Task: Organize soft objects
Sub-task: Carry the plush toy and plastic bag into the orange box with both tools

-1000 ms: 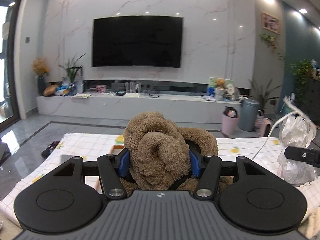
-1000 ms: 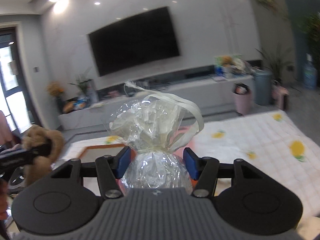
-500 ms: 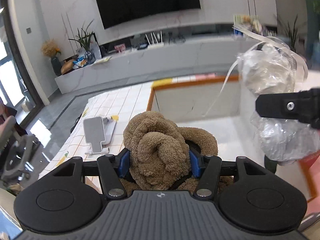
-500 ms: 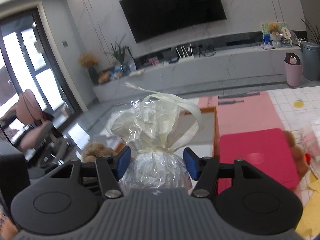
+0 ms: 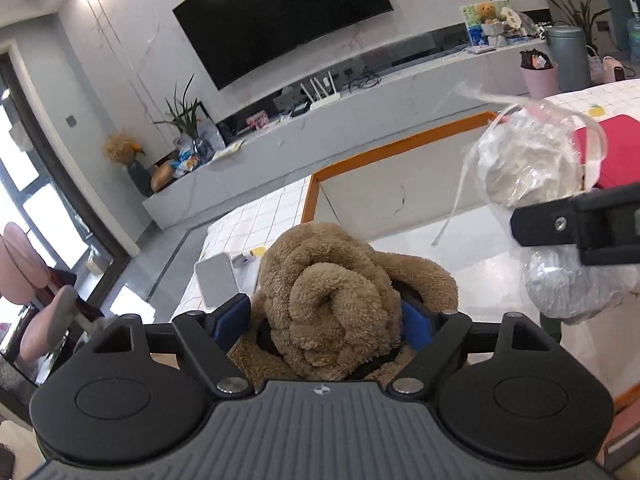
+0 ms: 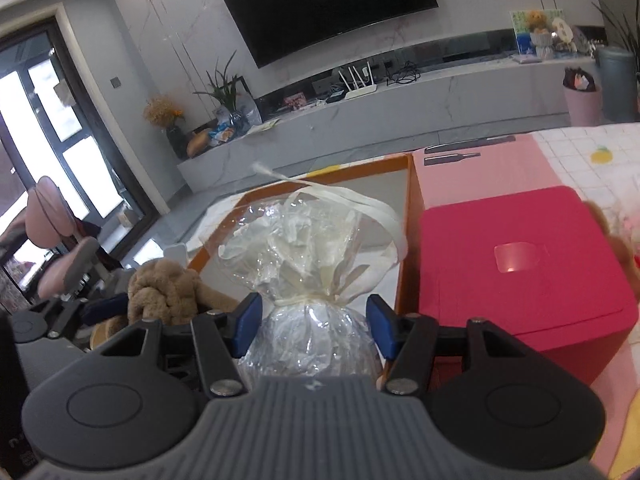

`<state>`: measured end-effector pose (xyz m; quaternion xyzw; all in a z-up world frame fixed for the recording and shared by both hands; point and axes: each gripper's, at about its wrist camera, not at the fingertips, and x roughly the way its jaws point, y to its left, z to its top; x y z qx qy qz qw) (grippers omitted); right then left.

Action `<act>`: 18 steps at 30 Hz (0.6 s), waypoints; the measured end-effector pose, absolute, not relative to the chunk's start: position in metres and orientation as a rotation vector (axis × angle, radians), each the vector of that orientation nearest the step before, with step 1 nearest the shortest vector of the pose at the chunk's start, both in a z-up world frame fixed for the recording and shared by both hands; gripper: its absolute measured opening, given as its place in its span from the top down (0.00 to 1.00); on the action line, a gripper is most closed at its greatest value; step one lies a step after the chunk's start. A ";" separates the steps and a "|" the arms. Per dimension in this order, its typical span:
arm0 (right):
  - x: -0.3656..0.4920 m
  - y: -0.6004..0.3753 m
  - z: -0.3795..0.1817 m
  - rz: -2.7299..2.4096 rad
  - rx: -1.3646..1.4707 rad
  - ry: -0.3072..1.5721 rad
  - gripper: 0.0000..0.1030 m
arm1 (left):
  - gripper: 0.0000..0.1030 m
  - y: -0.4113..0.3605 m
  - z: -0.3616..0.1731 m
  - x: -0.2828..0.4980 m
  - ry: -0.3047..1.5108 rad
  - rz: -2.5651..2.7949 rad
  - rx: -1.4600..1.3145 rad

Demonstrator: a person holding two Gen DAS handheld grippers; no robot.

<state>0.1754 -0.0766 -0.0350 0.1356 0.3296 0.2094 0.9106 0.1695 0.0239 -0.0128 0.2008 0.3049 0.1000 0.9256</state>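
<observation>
Left wrist view: the left claw (image 5: 326,322) was opening around the brown plush toy (image 5: 336,300), lowered over the orange-rimmed box (image 5: 400,146); release was judged underway. The cellophane-wrapped bundle (image 6: 310,280) was pinched by the right claw (image 6: 314,326) above that box.

1. Left gripper (image 5: 326,320): black linkage arms, blue finger pads (image 5: 230,316), silver pivot screws, two round black discs at lower frame, grey ribbed housing with small emblem.
2. Right gripper (image 6: 314,326): identical build; blue pads (image 6: 246,324), silver screws, grey ribbed housing.
</observation>
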 end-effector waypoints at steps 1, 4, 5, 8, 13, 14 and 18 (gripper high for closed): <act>0.175 -0.074 -0.034 0.427 0.270 0.679 0.45 | 0.07 0.024 -0.011 0.167 0.612 0.205 0.406; 0.172 -0.072 -0.034 0.416 0.245 0.677 0.45 | 0.03 0.030 -0.001 0.161 0.588 0.190 0.342; 0.171 -0.071 -0.035 0.414 0.240 0.678 0.45 | 0.02 0.037 0.002 0.161 0.605 0.184 0.300; 0.170 -0.069 -0.034 0.407 0.242 0.680 0.45 | 0.02 0.054 0.004 0.166 0.651 0.162 0.167; 0.171 -0.071 -0.033 0.415 0.237 0.684 0.44 | 0.02 0.071 0.010 0.165 0.589 0.183 0.043; 0.171 -0.071 -0.034 0.416 0.234 0.684 0.44 | 0.01 0.075 0.012 0.163 0.570 0.182 0.016; 0.173 -0.071 -0.033 0.419 0.223 0.693 0.44 | 0.00 0.090 0.022 0.158 0.526 0.196 -0.064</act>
